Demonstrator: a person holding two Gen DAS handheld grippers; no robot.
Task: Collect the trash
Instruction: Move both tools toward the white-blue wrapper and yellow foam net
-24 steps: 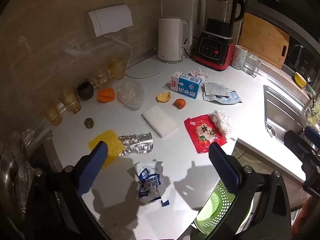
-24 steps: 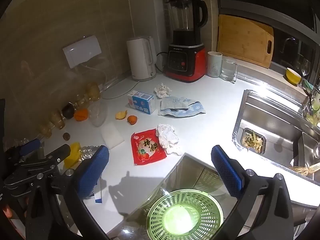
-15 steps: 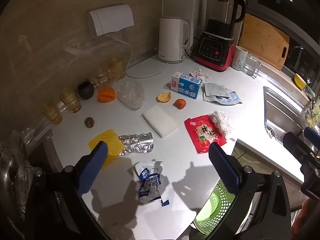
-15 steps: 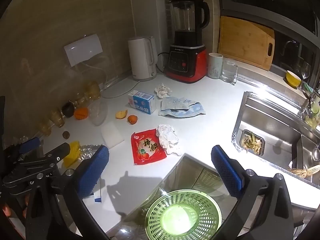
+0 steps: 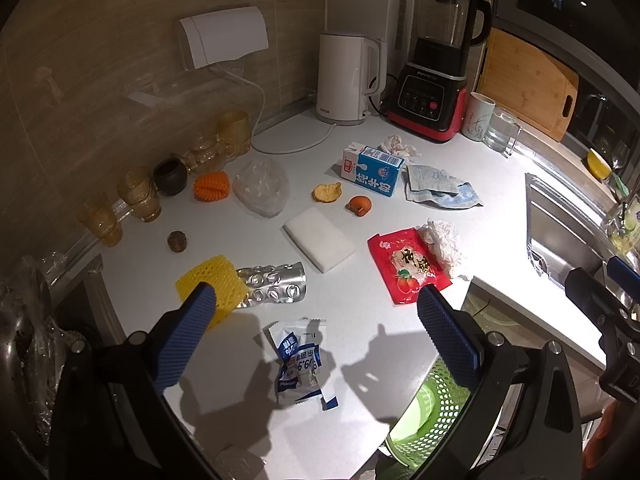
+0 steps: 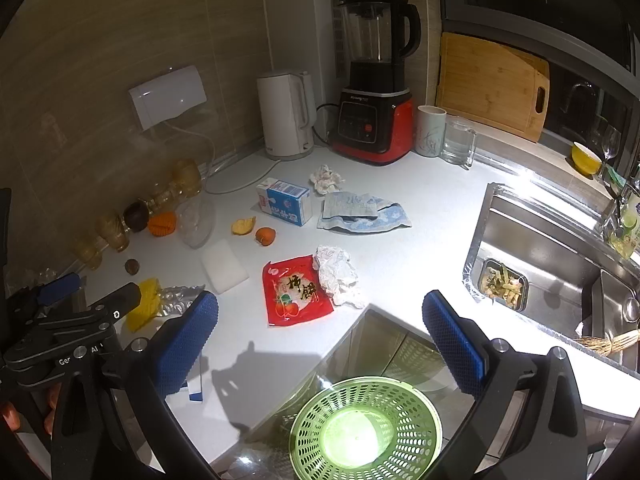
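Trash lies on the white counter: a blue-white wrapper nearest me, a foil blister pack, a yellow foam net, a red snack packet, crumpled tissue, a milk carton, orange peels and a flat blue-white pouch. A green mesh bin stands on the floor below the counter edge. My left gripper is open above the wrapper. My right gripper is open above the bin.
A kettle, blender, mug and glass jug stand at the back. Amber glasses line the left wall. A white sponge lies mid-counter. A steel sink is on the right.
Both grippers stay open and have drifted only slightly; the scene has shifted a little in both views. Nothing on the counter has moved.
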